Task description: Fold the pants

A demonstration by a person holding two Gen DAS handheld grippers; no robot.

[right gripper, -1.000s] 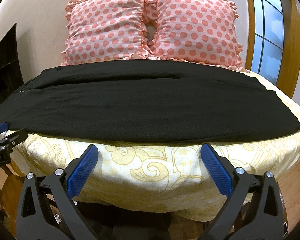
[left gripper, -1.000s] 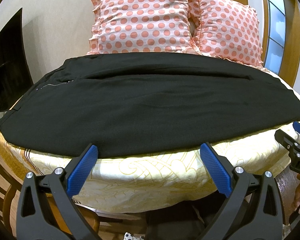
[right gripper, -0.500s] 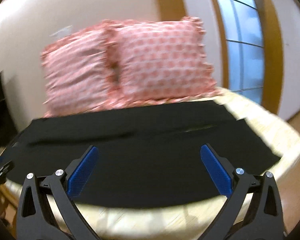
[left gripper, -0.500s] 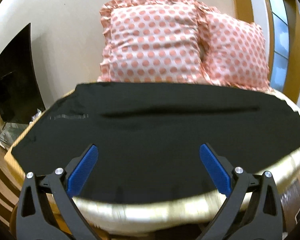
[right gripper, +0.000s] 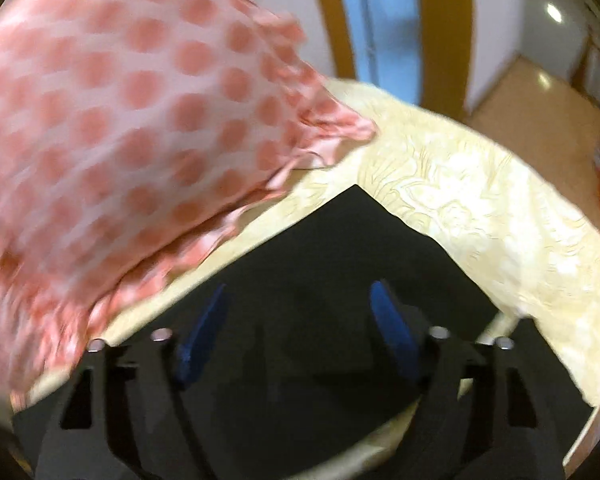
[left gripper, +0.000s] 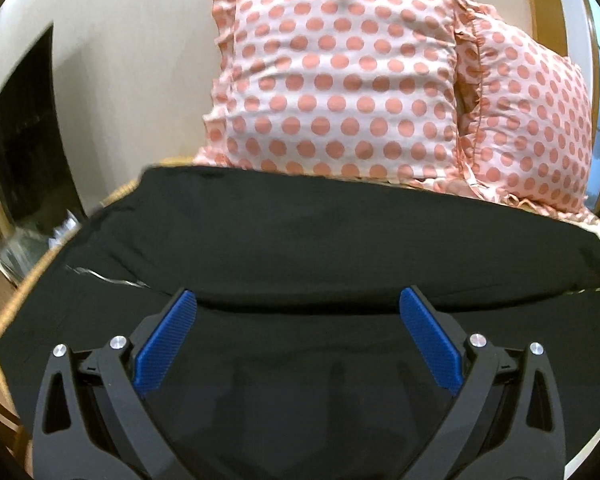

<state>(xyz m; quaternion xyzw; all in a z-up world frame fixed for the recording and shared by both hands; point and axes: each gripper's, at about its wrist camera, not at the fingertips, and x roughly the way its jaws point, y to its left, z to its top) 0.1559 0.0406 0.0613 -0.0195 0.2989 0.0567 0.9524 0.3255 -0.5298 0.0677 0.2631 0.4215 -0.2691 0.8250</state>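
Black pants (left gripper: 300, 248) lie flat across the bed, legs stacked, a long seam line running across the middle. My left gripper (left gripper: 298, 300) is open and empty, hovering over the pants near the waist end, its blue pads on either side of the seam. The right wrist view is blurred by motion. My right gripper (right gripper: 300, 292) is open and empty above the leg-end corner of the pants (right gripper: 352, 248).
Two pink polka-dot pillows (left gripper: 340, 80) stand against the wall behind the pants; one also shows in the right wrist view (right gripper: 120, 120). A yellow patterned bedspread (right gripper: 480, 208) covers the bed. A dark screen (left gripper: 24, 140) stands at the left. A window (right gripper: 384, 20) is at the right.
Both grippers have moved forward from the bed's front edge to over the pants. The right gripper has swung right toward the leg ends. Both stay open.
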